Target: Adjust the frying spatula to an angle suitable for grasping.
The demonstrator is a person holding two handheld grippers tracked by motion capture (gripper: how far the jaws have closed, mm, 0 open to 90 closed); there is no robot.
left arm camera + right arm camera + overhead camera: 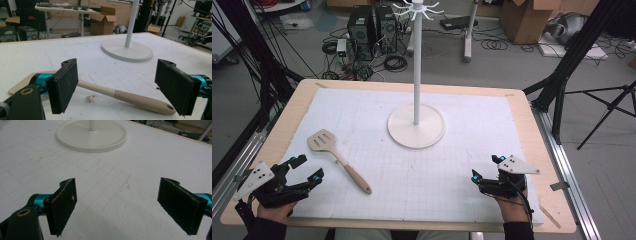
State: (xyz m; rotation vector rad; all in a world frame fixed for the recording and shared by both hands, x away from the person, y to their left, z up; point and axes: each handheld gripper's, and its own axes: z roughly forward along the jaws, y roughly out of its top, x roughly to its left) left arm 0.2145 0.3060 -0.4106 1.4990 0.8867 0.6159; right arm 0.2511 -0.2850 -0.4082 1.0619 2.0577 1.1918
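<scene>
The left gripper (pixel 304 170) gapes wide and empty just beside the spatula (pixel 339 160), which lies flat on the white mat (pixel 462 165) left of the stand (pixel 416 125), so I'd straddle its handle squarely before squeezing.

Beige spatula (pixel 337 157), white stand (pixel 416 125), white gridded mat (pixel 462 165).

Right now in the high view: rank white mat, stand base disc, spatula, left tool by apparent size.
1. white mat, by far the largest.
2. stand base disc.
3. spatula and left tool: they look alike in extent; the tool sits nearer the camera, so I won't rank them.
</scene>
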